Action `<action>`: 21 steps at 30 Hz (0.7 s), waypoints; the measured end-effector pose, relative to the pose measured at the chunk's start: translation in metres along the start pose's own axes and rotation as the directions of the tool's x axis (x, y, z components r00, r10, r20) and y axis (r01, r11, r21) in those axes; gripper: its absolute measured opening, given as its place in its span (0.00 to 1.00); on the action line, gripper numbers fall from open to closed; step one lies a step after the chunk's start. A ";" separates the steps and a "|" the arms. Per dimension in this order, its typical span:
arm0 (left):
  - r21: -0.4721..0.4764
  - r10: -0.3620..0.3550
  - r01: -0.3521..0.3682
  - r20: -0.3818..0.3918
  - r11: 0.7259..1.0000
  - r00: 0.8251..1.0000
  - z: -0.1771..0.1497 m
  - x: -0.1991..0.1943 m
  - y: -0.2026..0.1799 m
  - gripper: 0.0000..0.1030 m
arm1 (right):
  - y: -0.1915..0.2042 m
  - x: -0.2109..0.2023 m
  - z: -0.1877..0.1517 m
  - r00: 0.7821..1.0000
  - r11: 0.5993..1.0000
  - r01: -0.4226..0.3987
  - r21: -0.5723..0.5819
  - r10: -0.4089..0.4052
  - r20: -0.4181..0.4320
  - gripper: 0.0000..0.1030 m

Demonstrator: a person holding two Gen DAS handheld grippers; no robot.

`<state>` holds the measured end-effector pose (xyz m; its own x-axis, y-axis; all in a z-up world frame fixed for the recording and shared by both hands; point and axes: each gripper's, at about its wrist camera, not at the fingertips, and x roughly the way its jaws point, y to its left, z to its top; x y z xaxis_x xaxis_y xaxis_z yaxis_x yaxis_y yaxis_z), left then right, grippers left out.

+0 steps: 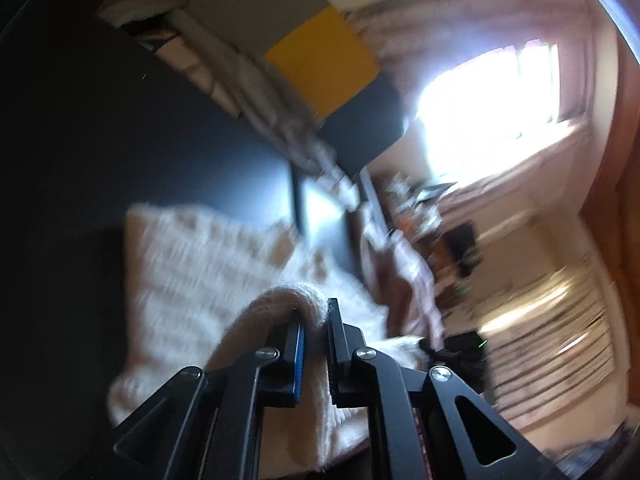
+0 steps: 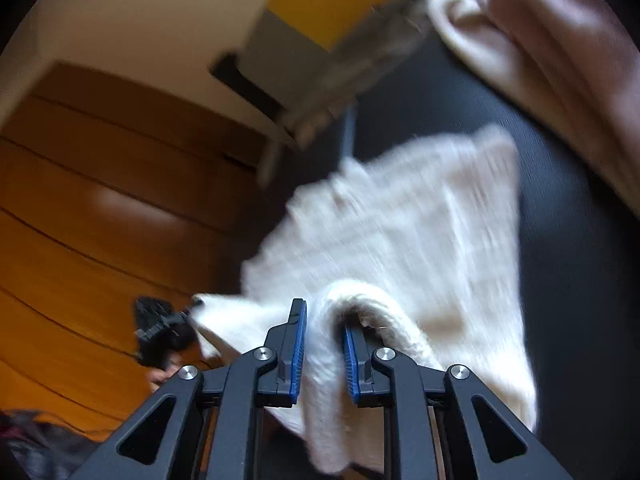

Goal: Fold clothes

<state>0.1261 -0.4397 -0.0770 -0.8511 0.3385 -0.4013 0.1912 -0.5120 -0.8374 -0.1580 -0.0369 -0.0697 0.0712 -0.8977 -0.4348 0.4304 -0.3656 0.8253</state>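
Presently, by label:

Left tool (image 1: 316, 320): clenched on a thick rolled edge of the cream knit garment (image 1: 192, 280); cloth pinched between the blue pads.

Right tool (image 2: 323, 322): likewise clenched on a bunched edge of the cream knit garment (image 2: 400, 240), fabric looped over the right finger.

Garment position: lifted at both gripped edges, the rest hanging and draping down toward the dark surface (image 1: 120, 140); whether the lower part touches it, impossible to tell through the motion blur.

Elsewhere: a second pale cloth (image 2: 540, 60) at the upper right of the right wrist view, apart from the held piece; grey and yellow cushions (image 1: 320, 56) beyond the surface; wooden floor (image 2: 80, 200) off to the side.

Progress: judged early to middle. Both edges secured and raised, no finished neat fold visible.

Left to do: probably lay the garment flat, bring the edges over, smooth, then the other cloth.
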 end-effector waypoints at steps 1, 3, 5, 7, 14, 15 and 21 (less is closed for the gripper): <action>-0.018 0.026 -0.026 0.011 1.000 1.000 0.008 0.007 0.006 0.08 | -0.005 0.000 0.010 0.999 1.000 -0.004 0.027 0.003 0.038 0.19; -0.068 0.110 -0.109 0.002 0.992 0.994 0.023 0.028 0.025 0.08 | -0.023 0.007 0.028 0.996 0.993 -0.014 0.117 0.003 0.088 0.19; -0.166 0.164 -0.170 -0.050 0.971 0.985 0.027 0.053 0.056 0.09 | -0.048 0.024 0.038 0.997 0.976 -0.004 0.219 -0.014 0.081 0.25; -0.242 0.171 -0.188 -0.089 0.952 0.981 0.022 0.069 0.082 0.11 | -0.066 0.039 0.038 0.996 0.964 0.043 0.262 -0.063 0.066 0.39; -0.300 0.097 -0.103 -0.034 0.948 0.995 0.008 0.059 0.097 0.13 | -0.091 0.032 0.015 0.986 0.928 -0.119 0.354 0.068 0.153 0.39; -0.292 0.103 -0.108 -0.032 0.950 0.994 0.008 0.056 0.094 0.16 | -0.091 0.029 0.012 0.986 0.925 -0.120 0.360 0.067 0.156 0.39; -0.048 0.327 -0.326 0.013 0.944 0.945 0.015 0.015 0.062 0.20 | -0.019 -0.001 0.008 0.967 0.977 0.212 0.034 -0.214 0.140 0.69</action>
<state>0.1181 -0.4786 -0.1291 -0.7483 0.1421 -0.6480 0.4813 -0.5559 -0.6777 -0.1737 -0.0313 -0.0818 -0.1497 -0.8239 -0.5466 0.4050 -0.5554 0.7263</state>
